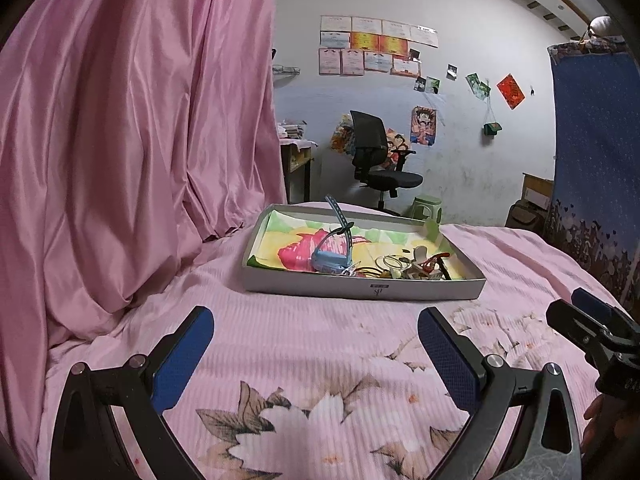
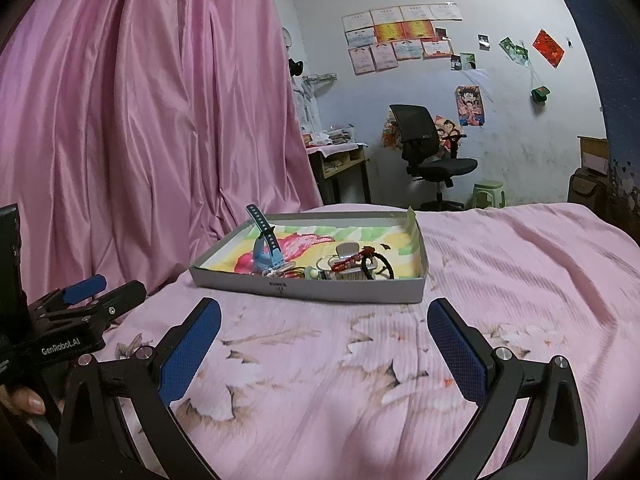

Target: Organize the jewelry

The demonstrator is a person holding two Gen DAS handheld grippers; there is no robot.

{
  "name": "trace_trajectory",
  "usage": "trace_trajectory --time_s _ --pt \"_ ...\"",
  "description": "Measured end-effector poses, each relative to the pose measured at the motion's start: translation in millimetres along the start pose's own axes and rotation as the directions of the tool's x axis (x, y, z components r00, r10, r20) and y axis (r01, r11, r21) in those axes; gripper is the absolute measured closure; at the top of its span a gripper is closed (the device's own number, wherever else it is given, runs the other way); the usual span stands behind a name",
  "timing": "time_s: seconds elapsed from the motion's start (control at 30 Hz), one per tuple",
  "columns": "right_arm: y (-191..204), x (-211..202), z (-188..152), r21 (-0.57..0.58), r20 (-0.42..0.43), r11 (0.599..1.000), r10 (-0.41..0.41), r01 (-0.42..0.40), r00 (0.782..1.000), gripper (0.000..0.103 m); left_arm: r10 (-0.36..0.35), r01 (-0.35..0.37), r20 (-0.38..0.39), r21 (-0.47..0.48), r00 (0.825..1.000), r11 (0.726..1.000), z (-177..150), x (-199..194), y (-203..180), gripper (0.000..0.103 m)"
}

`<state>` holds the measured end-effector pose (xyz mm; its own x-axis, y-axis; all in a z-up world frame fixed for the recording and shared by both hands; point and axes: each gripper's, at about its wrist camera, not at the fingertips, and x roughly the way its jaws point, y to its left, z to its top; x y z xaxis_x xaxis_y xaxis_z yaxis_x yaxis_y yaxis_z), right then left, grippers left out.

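Observation:
A shallow grey cardboard tray (image 1: 360,290) (image 2: 320,290) lies on the pink bed ahead of both grippers. Inside it sit a blue watch (image 1: 330,256) (image 2: 266,250) with its strap sticking up, several metal rings (image 1: 390,262) (image 2: 326,264), a red-trimmed bracelet (image 2: 354,262), a black hair tie (image 2: 380,266) and a pale clip (image 1: 418,256). My left gripper (image 1: 316,316) is open over the bedspread, short of the tray, with nothing between its fingers. My right gripper (image 2: 324,308) is open too, also just short of the tray. Each gripper shows at the other view's edge.
A pink floral bedspread (image 1: 320,360) (image 2: 500,280) covers the bed. A pink curtain (image 1: 140,140) (image 2: 160,120) hangs at the left. Beyond the bed stand a black office chair (image 1: 380,160), a green stool (image 1: 428,206) and a desk (image 2: 340,160). A blue cloth (image 1: 588,160) hangs at the right.

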<state>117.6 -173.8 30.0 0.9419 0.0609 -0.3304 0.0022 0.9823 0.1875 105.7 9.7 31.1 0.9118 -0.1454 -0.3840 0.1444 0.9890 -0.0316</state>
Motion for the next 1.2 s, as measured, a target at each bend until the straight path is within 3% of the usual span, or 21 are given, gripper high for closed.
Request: trace_trajectory --time_s 1.2 --pt "-5.1 -2.6 -11.0 0.012 -0.002 1.000 -0.019 0.019 1.000 0.001 0.000 0.000 0.002 0.015 1.000 1.000 -8.3 0.2 -7.0 0.000"
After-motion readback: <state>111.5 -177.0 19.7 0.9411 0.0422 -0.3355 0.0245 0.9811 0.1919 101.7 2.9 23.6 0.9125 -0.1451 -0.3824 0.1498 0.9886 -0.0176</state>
